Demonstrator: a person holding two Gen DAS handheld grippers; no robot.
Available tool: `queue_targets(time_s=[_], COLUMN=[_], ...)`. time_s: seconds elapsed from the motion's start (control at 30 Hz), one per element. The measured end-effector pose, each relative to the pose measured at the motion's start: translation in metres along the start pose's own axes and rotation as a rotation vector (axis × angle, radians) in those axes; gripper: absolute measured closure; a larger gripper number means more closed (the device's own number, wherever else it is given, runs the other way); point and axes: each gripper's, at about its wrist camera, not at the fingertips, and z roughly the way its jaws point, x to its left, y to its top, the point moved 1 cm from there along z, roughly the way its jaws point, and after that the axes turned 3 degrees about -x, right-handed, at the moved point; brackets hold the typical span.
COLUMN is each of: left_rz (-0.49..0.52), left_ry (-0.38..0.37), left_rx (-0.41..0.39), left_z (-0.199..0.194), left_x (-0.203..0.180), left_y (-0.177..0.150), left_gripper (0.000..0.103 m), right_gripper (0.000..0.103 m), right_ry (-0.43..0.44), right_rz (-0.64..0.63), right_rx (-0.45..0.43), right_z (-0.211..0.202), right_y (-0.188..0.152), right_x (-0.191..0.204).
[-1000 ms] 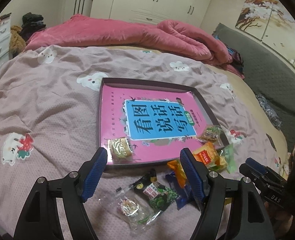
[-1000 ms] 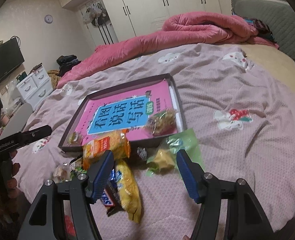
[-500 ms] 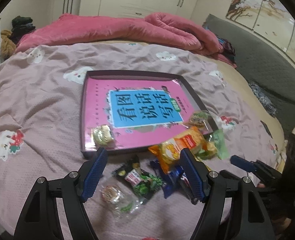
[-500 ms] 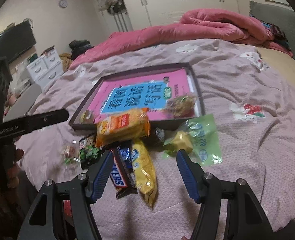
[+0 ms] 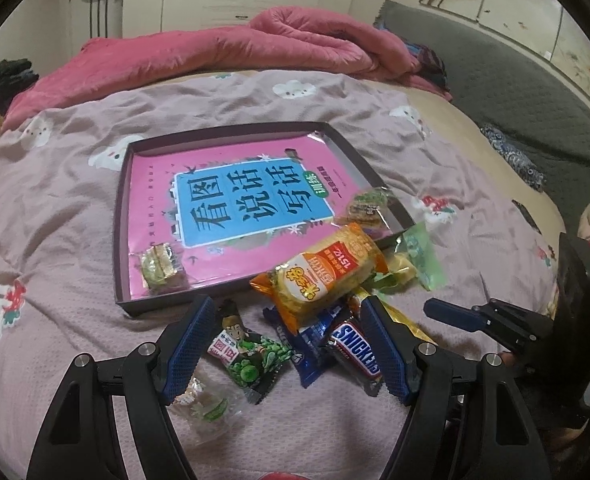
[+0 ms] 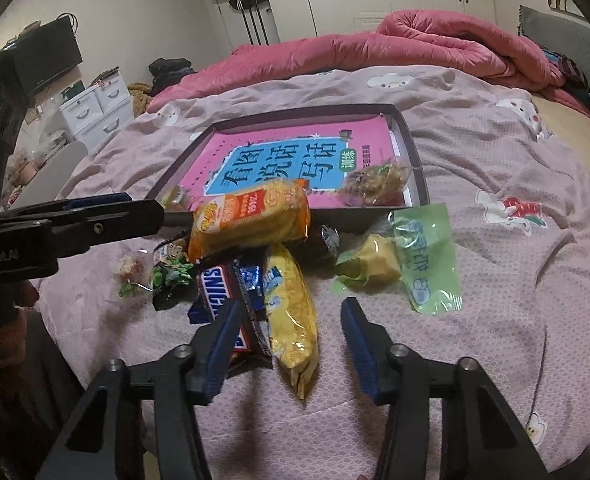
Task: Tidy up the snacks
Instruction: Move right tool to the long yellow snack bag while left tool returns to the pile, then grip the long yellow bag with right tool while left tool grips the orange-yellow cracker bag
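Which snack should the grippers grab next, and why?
Probably the right gripper should lower and close on the yellow packet. Its jaws are open with the packet lying between them on the bed, outside the tray, where only two snacks sit.

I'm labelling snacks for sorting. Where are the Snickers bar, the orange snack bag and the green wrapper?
Snickers bar [image 5: 355,350]: left wrist view, on its white logo.
orange snack bag [image 6: 251,216]: right wrist view, middle of its printed face.
green wrapper [image 6: 427,256]: right wrist view, on its flat printed part.
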Motion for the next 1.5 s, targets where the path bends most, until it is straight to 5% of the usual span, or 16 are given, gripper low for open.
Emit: queue_targets(time_s=[0.47, 1.3, 1.43, 1.5], left_rz=[0.074, 0.29, 0.293, 0.276], left_ry=[0.018, -0.015, -0.005, -0.01], left_rx=[0.067, 0.135, 0.124, 0.114], left_z=[0.031, 0.078, 0.079, 0.077], left_x=[-0.012, -0.038, -0.037, -0.035], left_y=[0.005, 0.018, 0.02, 0.022], left_gripper=[0.026, 0.026, 0.042, 0.059], right_gripper=[0.075, 0.08, 0.083, 0.085], right_ry=[-0.027, 0.036, 0.042, 0.045], right_rz=[-0.05, -0.03, -0.026, -0.028], right_rx=[0.039, 0.045, 0.043, 0.041], right_z=[0.02, 0.037, 0.037, 0.036], right_y=[-0.005, -0.004, -0.003, -0.003], right_x=[0.0, -0.004, -0.004, -0.004])
